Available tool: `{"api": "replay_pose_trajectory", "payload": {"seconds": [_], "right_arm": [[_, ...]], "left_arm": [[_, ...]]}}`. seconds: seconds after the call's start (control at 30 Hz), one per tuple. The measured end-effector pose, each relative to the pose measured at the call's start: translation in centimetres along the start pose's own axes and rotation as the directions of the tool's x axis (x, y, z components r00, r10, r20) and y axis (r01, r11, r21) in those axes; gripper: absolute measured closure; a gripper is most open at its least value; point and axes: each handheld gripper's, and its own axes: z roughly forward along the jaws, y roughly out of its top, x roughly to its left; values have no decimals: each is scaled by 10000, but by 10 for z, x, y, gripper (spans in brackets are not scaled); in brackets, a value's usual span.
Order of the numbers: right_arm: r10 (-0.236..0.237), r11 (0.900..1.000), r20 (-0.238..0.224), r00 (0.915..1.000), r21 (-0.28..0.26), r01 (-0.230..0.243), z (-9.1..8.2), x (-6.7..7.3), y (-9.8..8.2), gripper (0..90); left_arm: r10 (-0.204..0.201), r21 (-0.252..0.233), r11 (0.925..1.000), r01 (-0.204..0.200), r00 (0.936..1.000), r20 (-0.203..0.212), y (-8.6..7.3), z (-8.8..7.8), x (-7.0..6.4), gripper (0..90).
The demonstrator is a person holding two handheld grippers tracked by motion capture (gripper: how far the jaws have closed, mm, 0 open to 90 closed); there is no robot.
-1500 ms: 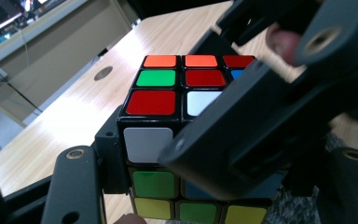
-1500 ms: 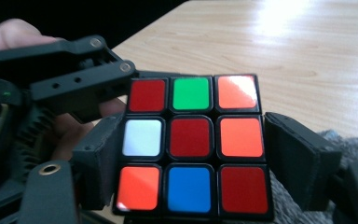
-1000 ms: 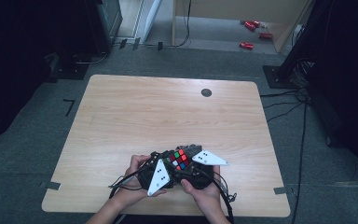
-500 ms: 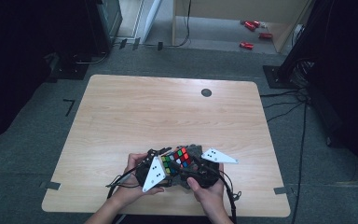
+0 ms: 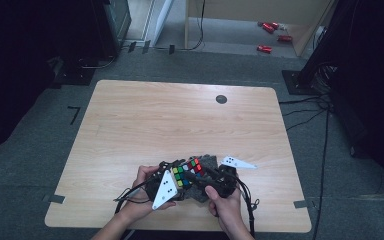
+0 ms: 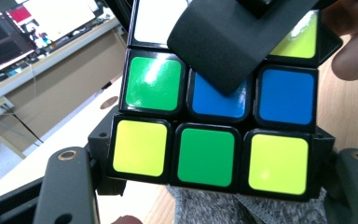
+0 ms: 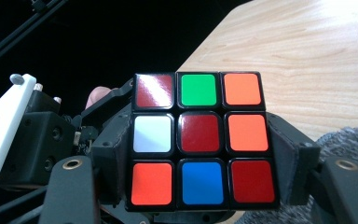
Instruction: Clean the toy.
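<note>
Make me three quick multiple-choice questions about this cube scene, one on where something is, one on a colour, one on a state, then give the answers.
1. Where on the table is the puzzle cube?
A. near the person's edge
B. at the far edge
C. on the left corner

2. In the right gripper view, what colour is the centre tile of the cube face toward the camera?
A. green
B. dark red
C. yellow

3. How is the cube supported?
A. lying alone on the table
B. clamped between the left gripper and right gripper
C. resting on the floor

Answers: 1 A, the high view shows it close to the hands; 2 B, the middle tile is dark red; 3 B, each gripper's jaws flank the cube.
</note>
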Motion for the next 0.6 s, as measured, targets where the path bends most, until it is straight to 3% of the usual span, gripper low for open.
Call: {"api": "replay_pose_trajectory", "payload": {"seconds": [0.07,0.17,0.23,0.47,0.6], "right_arm": [[75,10000,259,9996,53,-76,-1,-3,1,279],[182,9998,355,9992,-41,-181,-5,-6,2,259],[74,9998,500,9987,-198,-64,-8,-6,4,261],[-587,9965,1138,9918,-519,650,-12,-2,6,263],[-647,9952,1359,9886,-645,740,-14,-2,6,263]], "left_arm": [[63,269,9996,-60,9999,-93,0,-1,2,328],[-83,326,9994,86,9999,-116,0,-2,5,334],[-240,367,9990,245,9996,-156,-1,-4,9,338],[-171,560,9983,175,9998,-66,0,-4,8,339],[-257,623,9977,260,9997,-57,1,-5,8,340]]}}
